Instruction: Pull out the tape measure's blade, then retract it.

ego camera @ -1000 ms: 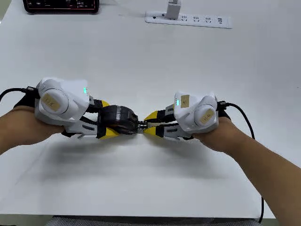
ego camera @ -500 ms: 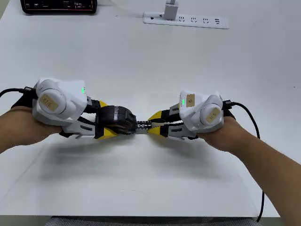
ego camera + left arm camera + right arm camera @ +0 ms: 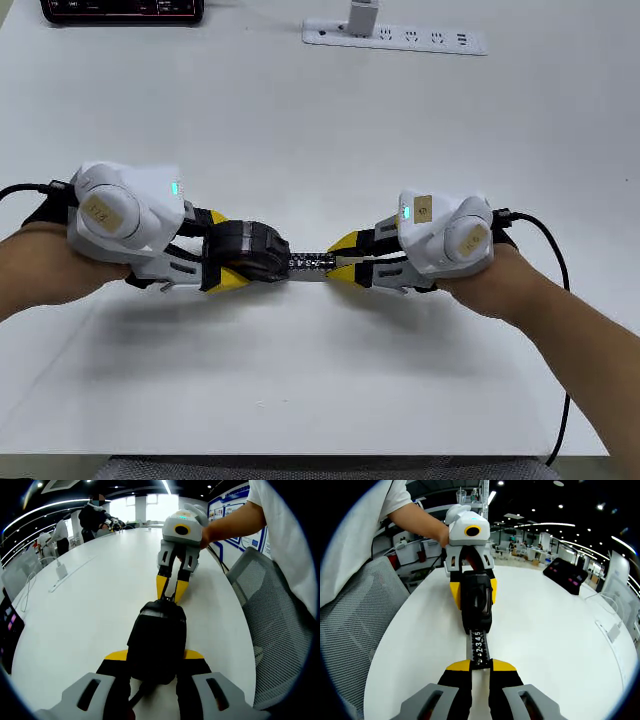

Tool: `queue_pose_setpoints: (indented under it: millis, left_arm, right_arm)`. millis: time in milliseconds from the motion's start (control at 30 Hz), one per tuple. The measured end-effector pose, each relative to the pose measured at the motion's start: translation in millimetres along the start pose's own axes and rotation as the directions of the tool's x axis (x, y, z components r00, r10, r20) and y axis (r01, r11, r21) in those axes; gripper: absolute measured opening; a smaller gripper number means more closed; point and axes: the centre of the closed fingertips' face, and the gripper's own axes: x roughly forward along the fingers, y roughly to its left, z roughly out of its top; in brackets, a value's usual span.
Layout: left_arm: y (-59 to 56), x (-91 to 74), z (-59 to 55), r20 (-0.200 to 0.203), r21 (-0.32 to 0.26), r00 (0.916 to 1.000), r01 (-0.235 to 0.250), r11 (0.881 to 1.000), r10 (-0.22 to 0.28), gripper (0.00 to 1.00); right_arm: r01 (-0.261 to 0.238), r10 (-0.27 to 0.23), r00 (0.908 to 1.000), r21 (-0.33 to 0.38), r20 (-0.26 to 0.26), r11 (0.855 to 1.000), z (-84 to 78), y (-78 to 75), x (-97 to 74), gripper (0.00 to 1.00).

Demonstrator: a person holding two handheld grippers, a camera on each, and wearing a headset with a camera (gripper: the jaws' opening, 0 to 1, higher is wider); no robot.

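The tape measure sits between the two grippers near the front edge of the white worktop, low over the surface; I cannot tell whether it touches. The left gripper has the black case. Its yellow-tipped fingers are closed against the case's two flat sides, spread only as wide as the case. In the left gripper view the case stands between those fingers, its mouth pointing away toward the right gripper.

A short length of blade runs out of the case toward the right gripper. It is dark with pale numerals (2, 3, 4 and 5 can be read in the right gripper view). The right gripper's fingers are drawn almost together and pinch the blade's free end. In the right gripper view the blade comes straight up from between the two yellow tips to the case, which the left gripper clasps from the far side. The exposed strip looks straight and flat between the two grippers.

Each gripper is held in one of the person's hands, forearms reaching in from either side. A black cable trails from the right gripper along the forearm. At the far edge of the worktop lie a white power strip and a dark device. A mesh chair stands beside the worktop.
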Motion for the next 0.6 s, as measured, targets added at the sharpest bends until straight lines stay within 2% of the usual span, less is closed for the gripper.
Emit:
queue_pose_setpoints:
  millis: [600]
  left_arm:
    - [-0.7,-1.0,0.1,0.000,-0.001,1.0000,-0.001,1.000,0.001,0.30]
  right_arm:
    - [0.010,-0.010,0.9999,0.009,-0.008,1.000,-13.1,-0.2,-19.4,0.08]
